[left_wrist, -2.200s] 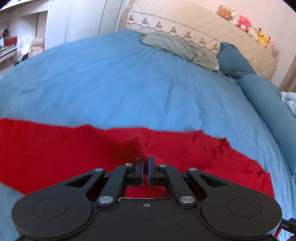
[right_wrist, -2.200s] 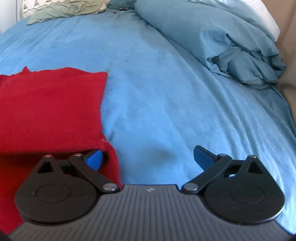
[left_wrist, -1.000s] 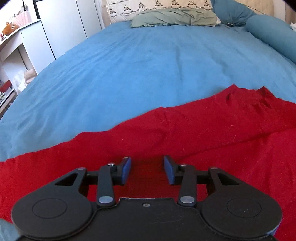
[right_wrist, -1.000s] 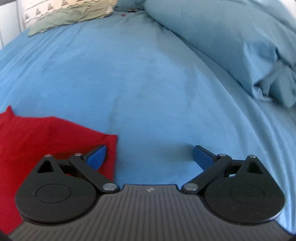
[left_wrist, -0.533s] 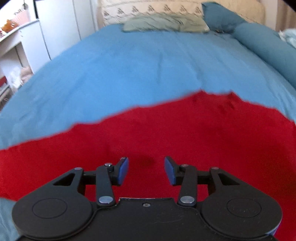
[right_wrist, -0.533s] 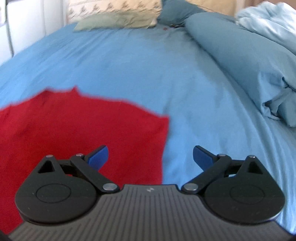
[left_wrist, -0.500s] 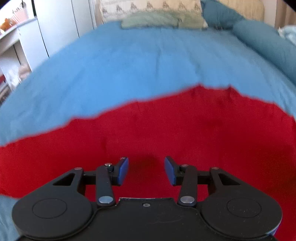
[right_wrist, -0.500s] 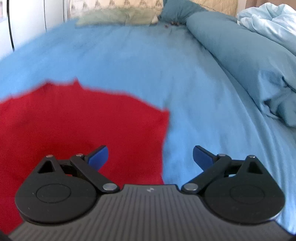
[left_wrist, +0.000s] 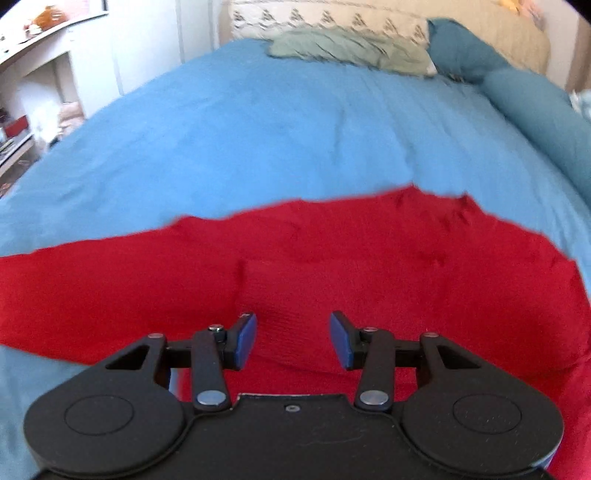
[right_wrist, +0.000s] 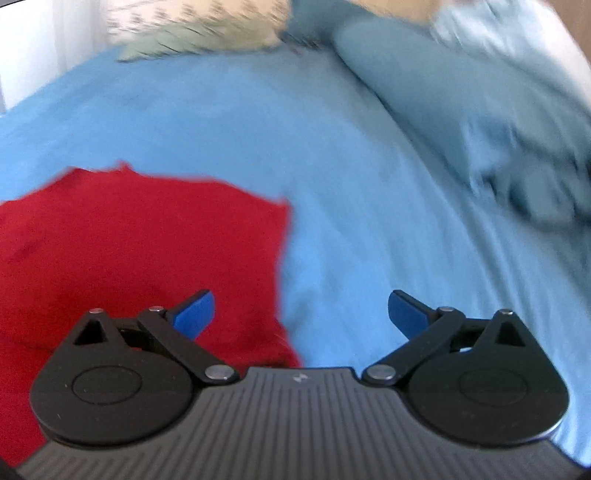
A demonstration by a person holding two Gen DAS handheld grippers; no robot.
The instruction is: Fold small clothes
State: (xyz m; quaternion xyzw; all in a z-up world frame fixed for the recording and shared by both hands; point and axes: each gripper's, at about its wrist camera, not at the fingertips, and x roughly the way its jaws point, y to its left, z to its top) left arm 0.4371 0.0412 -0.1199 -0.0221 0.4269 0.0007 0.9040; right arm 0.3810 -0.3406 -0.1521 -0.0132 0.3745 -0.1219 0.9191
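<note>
A red garment lies spread flat on the blue bed sheet. My left gripper is open and empty, held just above the middle of the garment, with a ribbed patch of the cloth between its blue fingertips. In the right wrist view the garment fills the lower left, its right edge running down toward the gripper. My right gripper is wide open and empty, straddling that right edge, left fingertip over red cloth, right fingertip over sheet.
A grey-green pillow and a patterned cream headboard cushion lie at the head of the bed. A rolled teal duvet runs along the right side. White shelves stand beyond the bed's left edge.
The left gripper let go of a pinched fold of the garment and opened. Both grippers have since shifted over the flat cloth; the right view is blurred by motion.
</note>
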